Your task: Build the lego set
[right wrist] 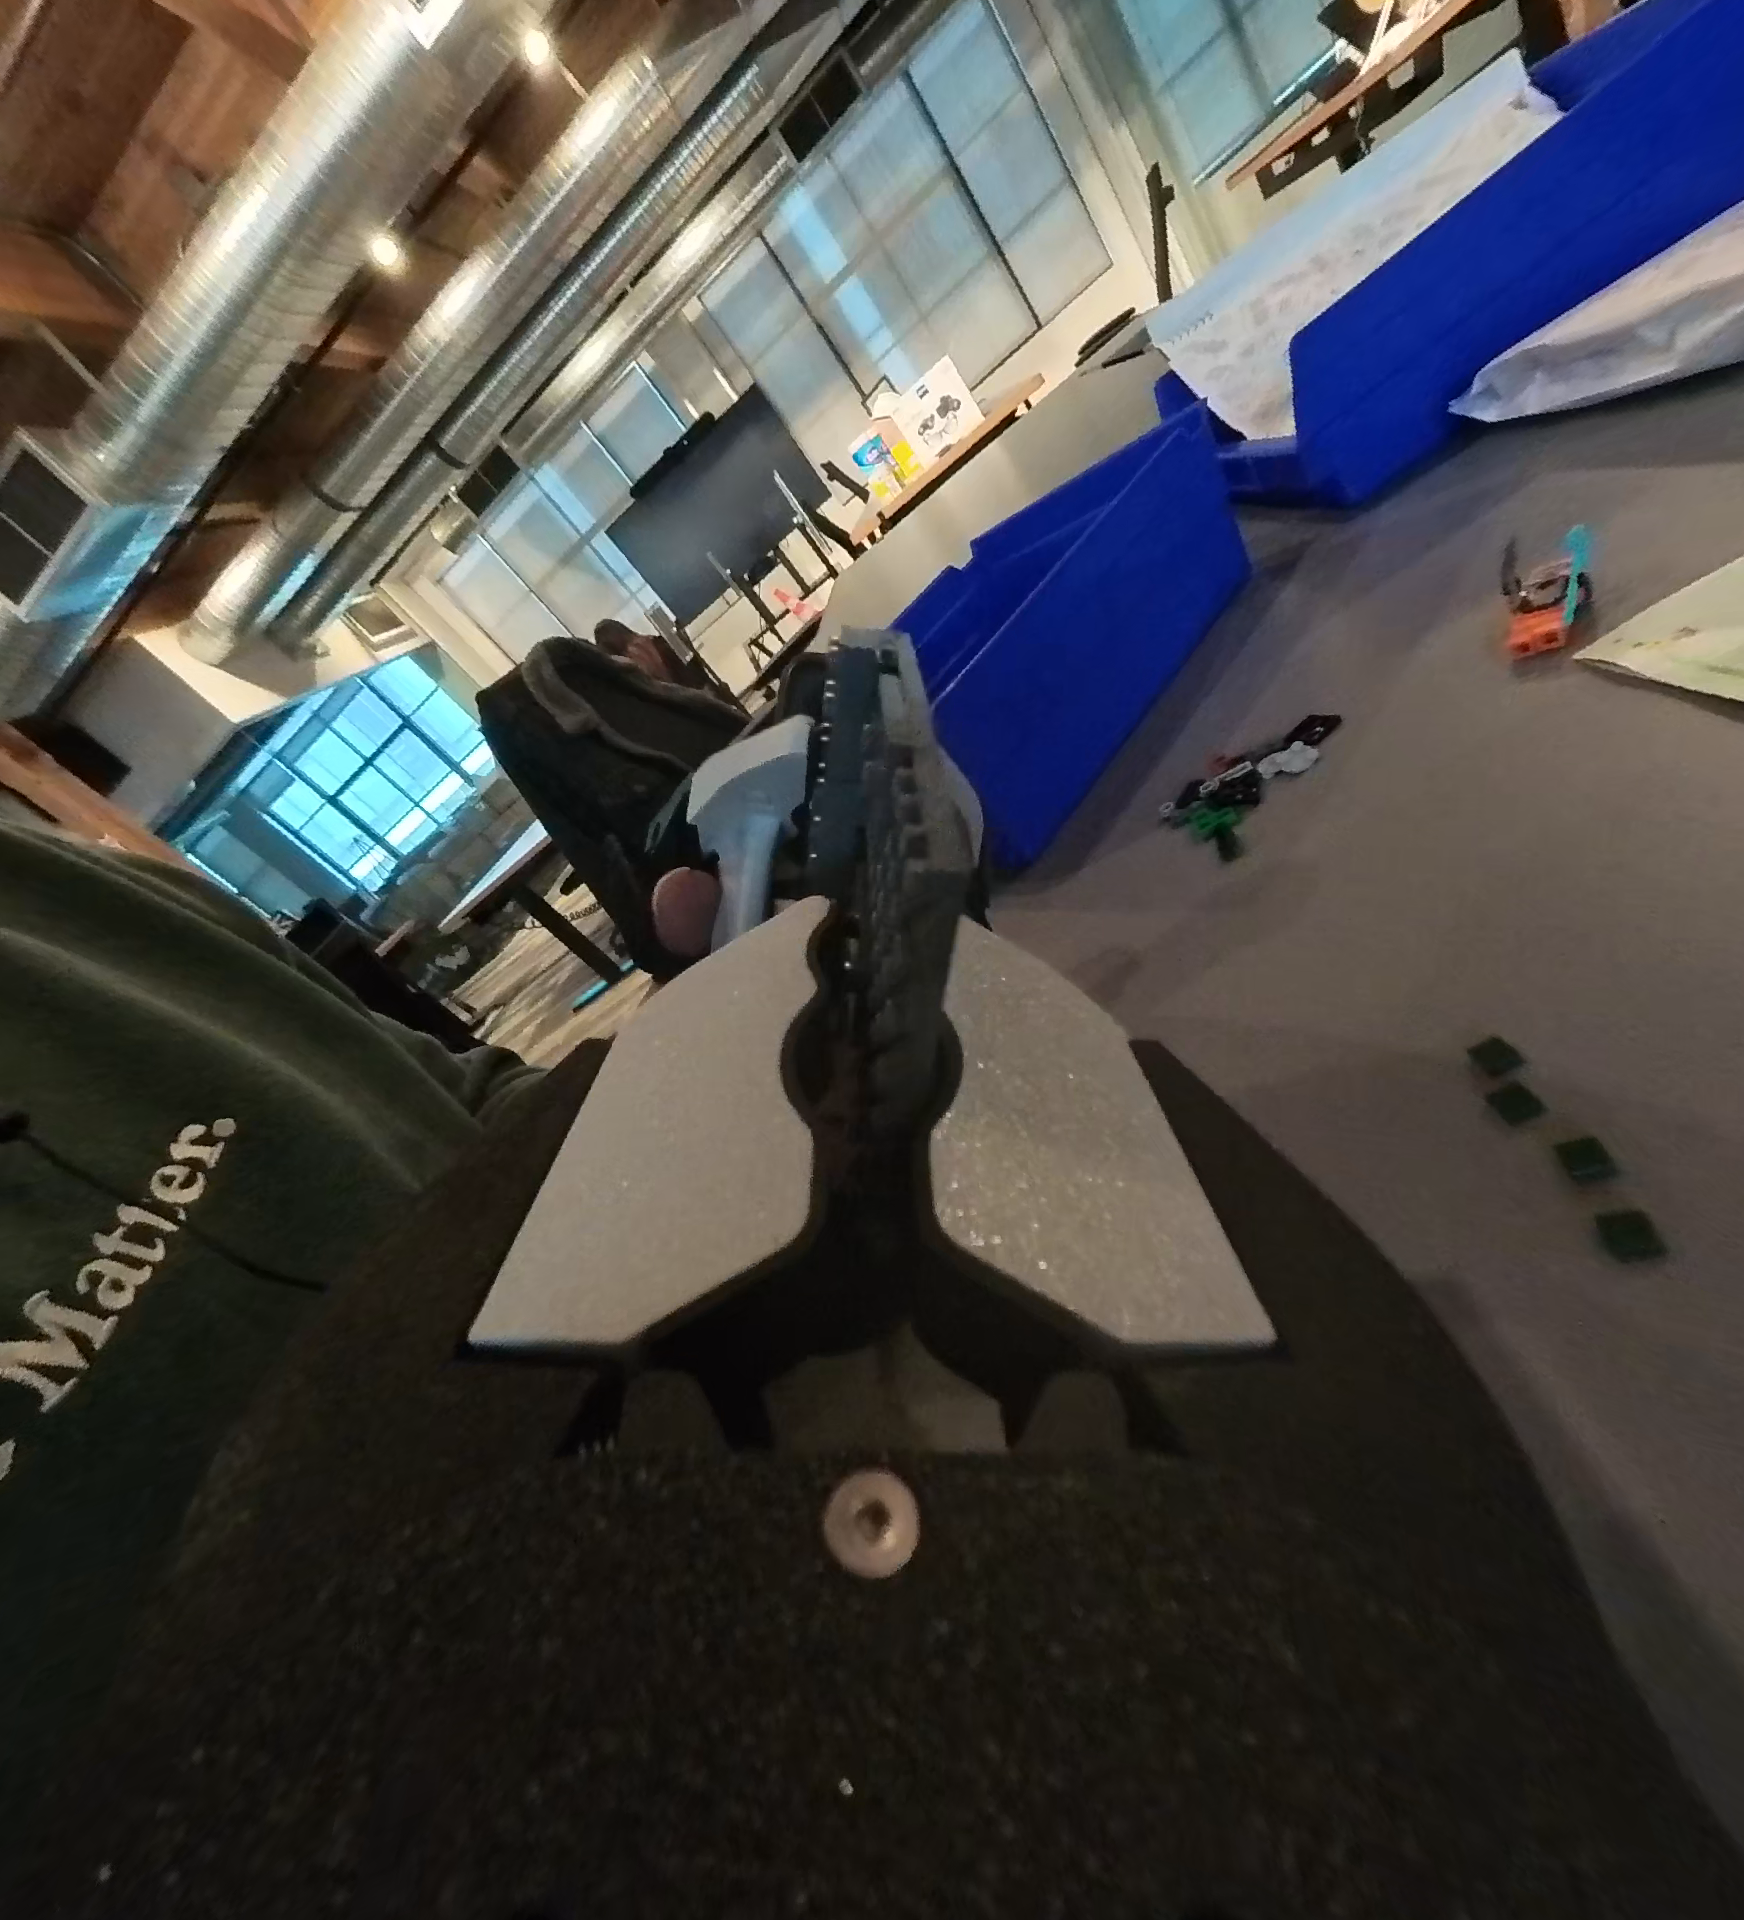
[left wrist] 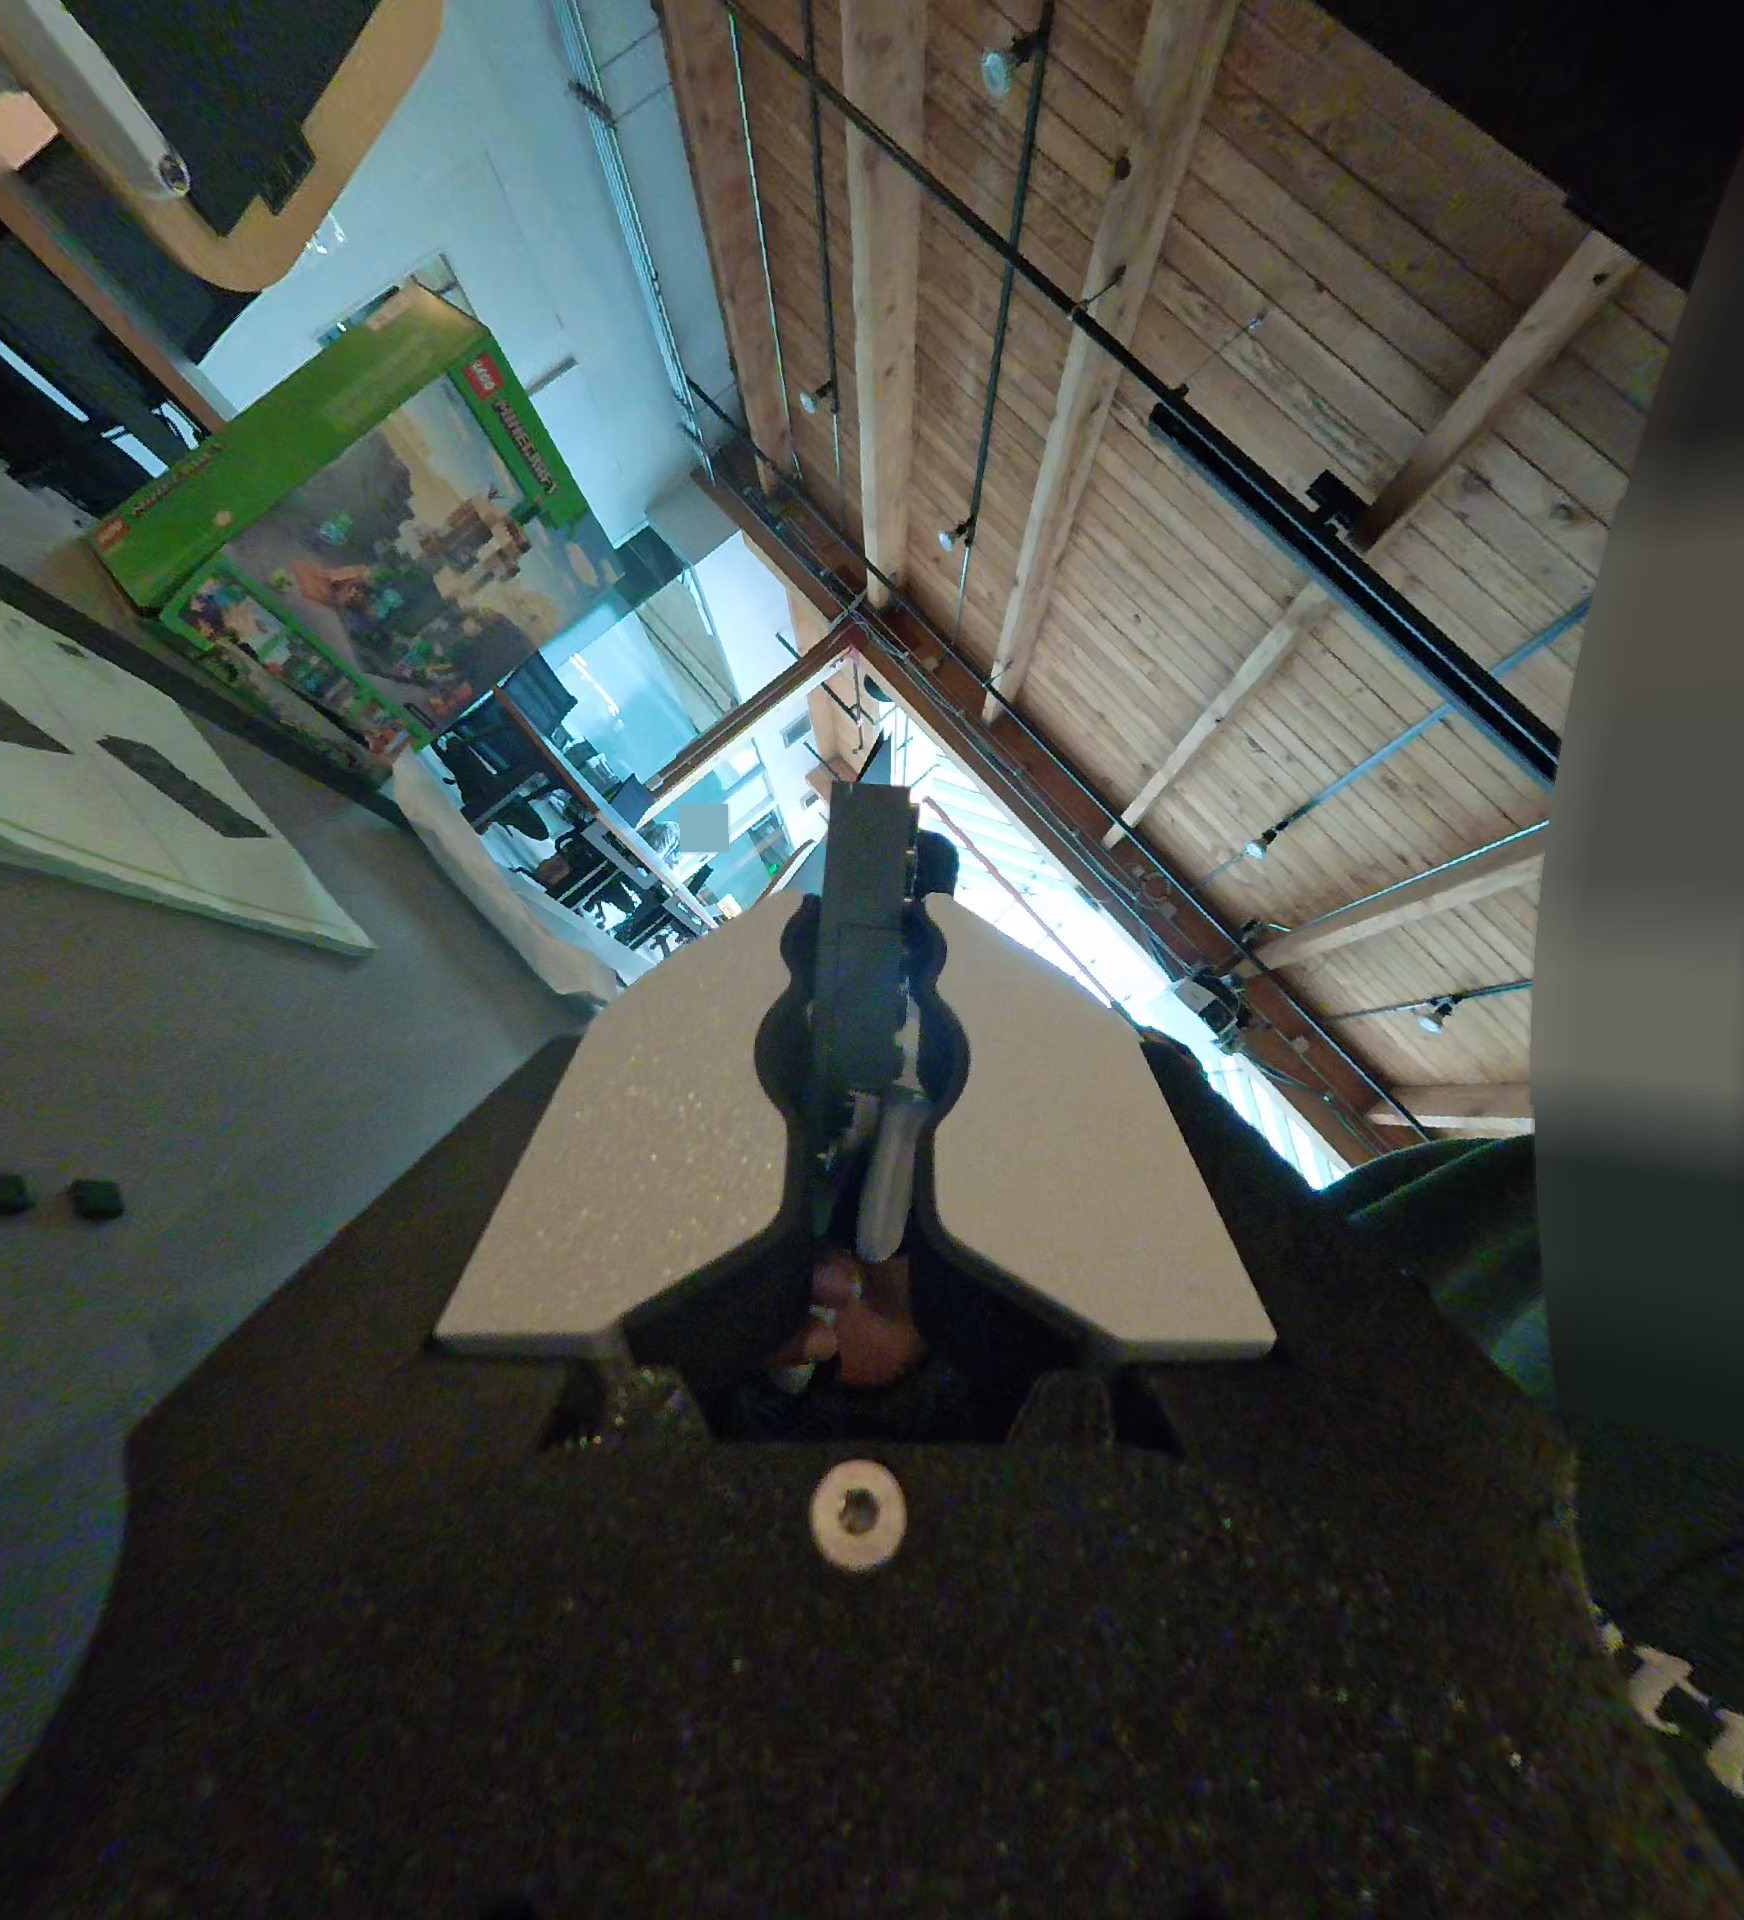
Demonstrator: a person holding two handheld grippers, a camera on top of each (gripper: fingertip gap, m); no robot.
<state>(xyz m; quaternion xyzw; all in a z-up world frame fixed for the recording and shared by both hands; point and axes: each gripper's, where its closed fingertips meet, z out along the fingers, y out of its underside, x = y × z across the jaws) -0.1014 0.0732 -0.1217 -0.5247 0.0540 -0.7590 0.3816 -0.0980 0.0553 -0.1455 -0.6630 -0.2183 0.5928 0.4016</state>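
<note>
In the left wrist view my left gripper (left wrist: pixel 868 914) is shut on a dark grey lego plate (left wrist: pixel 863 852), seen edge-on and lifted off the table toward the ceiling. In the right wrist view my right gripper (right wrist: pixel 889 925) is shut on a dark studded lego plate (right wrist: pixel 873 748), also edge-on and raised. Just beyond that plate, the other gripper's grey fingers (right wrist: pixel 743 810) press on its far side. It looks like one plate held from both ends, but I cannot tell for sure.
A green lego box (left wrist: pixel 348 540) and an open instruction booklet (left wrist: pixel 99 769) lie on the grey table. Several dark green tiles (right wrist: pixel 1564 1153), loose pieces (right wrist: pixel 1232 790), a small orange and teal build (right wrist: pixel 1543 603) and blue bins (right wrist: pixel 1086 623) are to the right. A person's green sweater (right wrist: pixel 120 1039) is on the left. My two grippers' fingertips are within a few centimetres of each other.
</note>
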